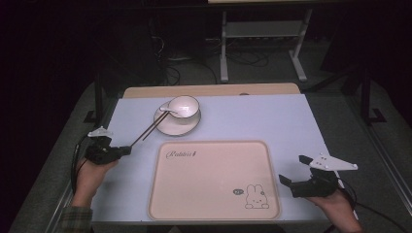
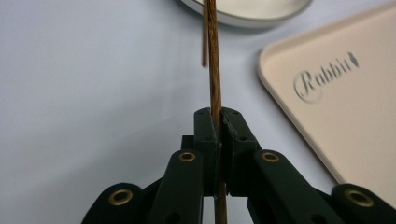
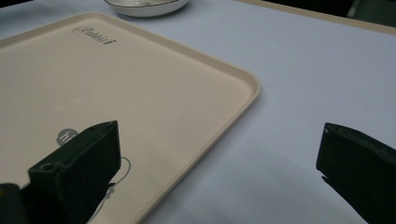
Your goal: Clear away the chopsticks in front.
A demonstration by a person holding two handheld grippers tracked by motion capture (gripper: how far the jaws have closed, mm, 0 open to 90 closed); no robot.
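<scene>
Chopstick [image 2: 215, 79] of grained wood pinched in left gripper [image 2: 219, 128] fingers, right gripper [image 1: 295, 170] fingers wide apart, empty

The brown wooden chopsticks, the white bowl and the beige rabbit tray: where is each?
Brown wooden chopstick [image 2: 215, 79], left gripper view, on its shaft above the jaws.
White bowl [image 1: 184, 107], high view, on its inside.
Beige rabbit tray [image 1: 209, 184], high view, on its bare middle.

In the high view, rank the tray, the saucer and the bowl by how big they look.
1. Tray, by far the largest.
2. Saucer, wider than the bowl that sits on it.
3. Bowl, smallest.
Saucer and bowl lie farther from the camera, but the gaps are clear enough to rank.
</scene>
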